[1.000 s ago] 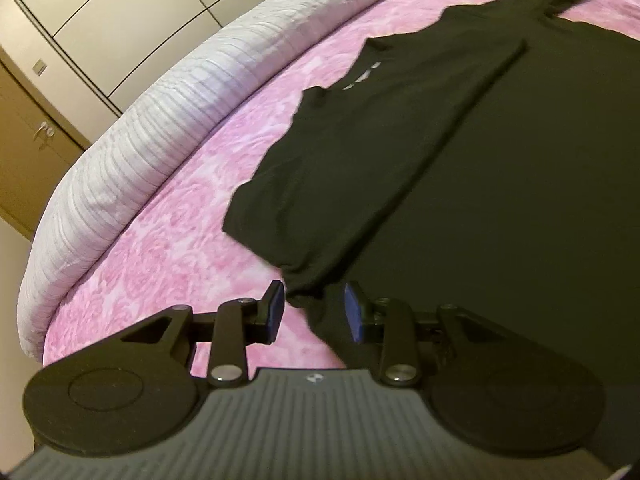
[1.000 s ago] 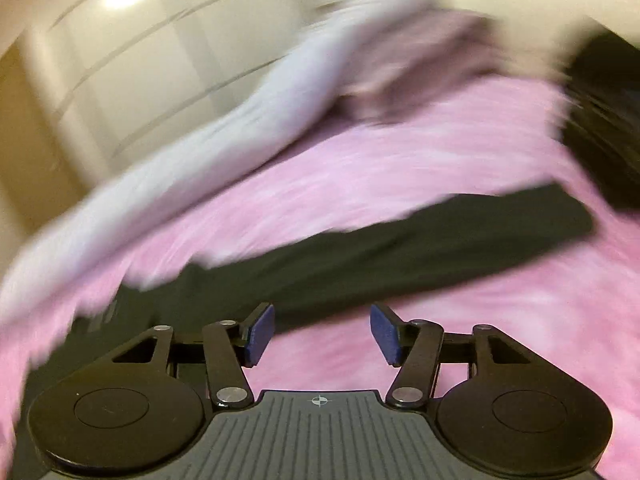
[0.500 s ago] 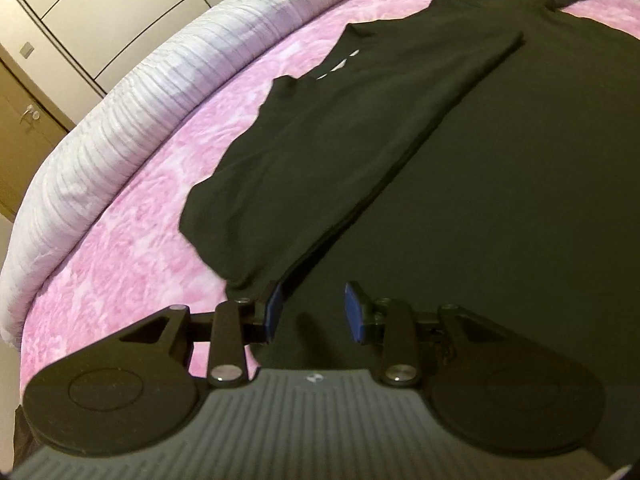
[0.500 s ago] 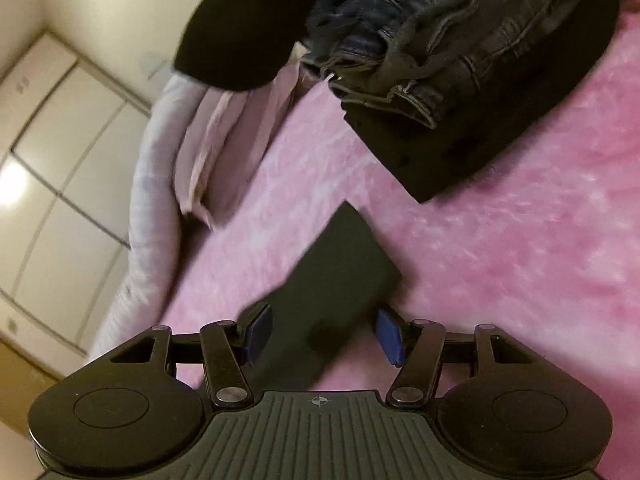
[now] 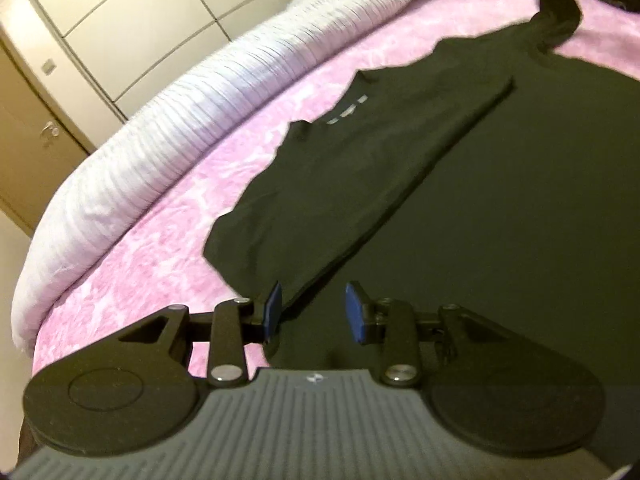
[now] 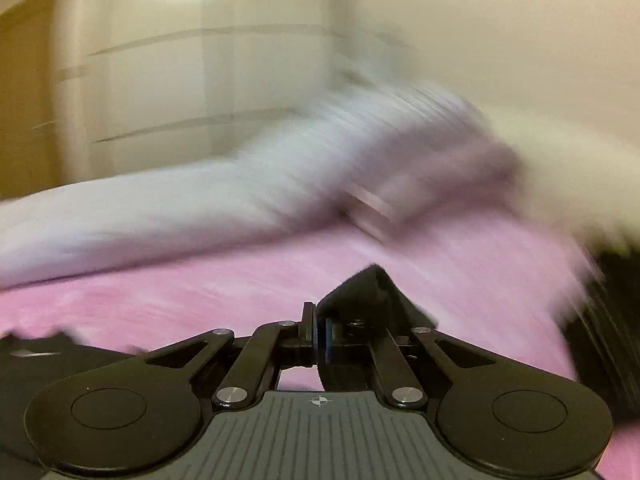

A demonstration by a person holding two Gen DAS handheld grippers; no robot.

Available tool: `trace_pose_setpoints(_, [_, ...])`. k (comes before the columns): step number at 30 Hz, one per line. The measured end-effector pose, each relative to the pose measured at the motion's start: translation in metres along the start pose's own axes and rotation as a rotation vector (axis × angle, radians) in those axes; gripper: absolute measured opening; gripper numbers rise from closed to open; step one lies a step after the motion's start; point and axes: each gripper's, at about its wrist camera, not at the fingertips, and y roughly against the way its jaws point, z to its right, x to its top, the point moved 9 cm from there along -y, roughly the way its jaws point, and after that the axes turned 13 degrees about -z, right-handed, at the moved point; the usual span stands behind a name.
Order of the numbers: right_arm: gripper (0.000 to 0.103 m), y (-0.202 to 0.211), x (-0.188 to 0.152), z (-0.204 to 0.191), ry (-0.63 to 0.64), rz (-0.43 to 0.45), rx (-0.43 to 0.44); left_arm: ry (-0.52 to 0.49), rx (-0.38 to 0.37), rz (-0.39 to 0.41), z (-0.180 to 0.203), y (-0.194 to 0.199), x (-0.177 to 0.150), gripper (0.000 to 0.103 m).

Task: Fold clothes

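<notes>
The black shirt (image 5: 400, 184) lies spread on the pink bedspread (image 5: 168, 248), with one side panel already folded inward along a straight crease. The far sleeve (image 5: 556, 12) is lifted off the bed.

The right tool (image 6: 320, 340) is closed on a piece of black fabric (image 6: 368, 296), judged to be that sleeve. The left tool (image 5: 314, 312) stands wide and empty above the near hem, its left pad at the corner of the folded panel.

Risks:
- The right-wrist view is heavily blurred, so that tool appears to be moving fast. A fast pull can drag the shirt body across the bedspread and disturb the existing crease.
- Only a small amount of fabric shows between the closed pads. The sleeve may slip free in transit.
- The left tool holds nothing down, so the hem is free to shift.

Clearance:
- The rolled white duvet (image 5: 192, 120) borders the far side of the bed, with a strip of bare bedspread between it and the shirt.
- A dark pile (image 6: 600, 312) lies close on the right; its contents cannot be identified.
- The space above the shirt body is open.
</notes>
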Motion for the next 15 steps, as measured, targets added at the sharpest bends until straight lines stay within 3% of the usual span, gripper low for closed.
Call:
trace_pose_setpoints(1, [0.003,0.009,0.014,-0.048,0.075,0.060,0.062,0.004,-0.004,0.004,-0.002,0.005,-0.005,0.031])
trace_pose_setpoints(4, [0.003,0.030,0.013,-0.195,0.252,0.155,0.290,0.015,-0.005,0.009,-0.007,0.014,-0.022,0.031])
trace_pose_setpoints(7, [0.003,0.019,-0.040,-0.339,0.468,0.082,0.477,0.050,-0.013,-0.004,-0.018,0.015,-0.043,0.031])
trace_pose_setpoints(8, [0.003,0.012,-0.063,-0.373,0.538,0.038,0.501,0.054,-0.015,-0.005,-0.021,0.016,-0.048,0.031])
trace_pose_setpoints(11, [0.003,-0.011,-0.126,-0.447,0.700,-0.097,0.522,0.067,-0.019,-0.006,-0.031,0.016,-0.064,0.031])
trace_pose_setpoints(15, [0.003,-0.019,-0.158,-0.464,0.739,-0.170,0.493,0.093,-0.028,-0.006,-0.044,0.015,-0.083,0.031])
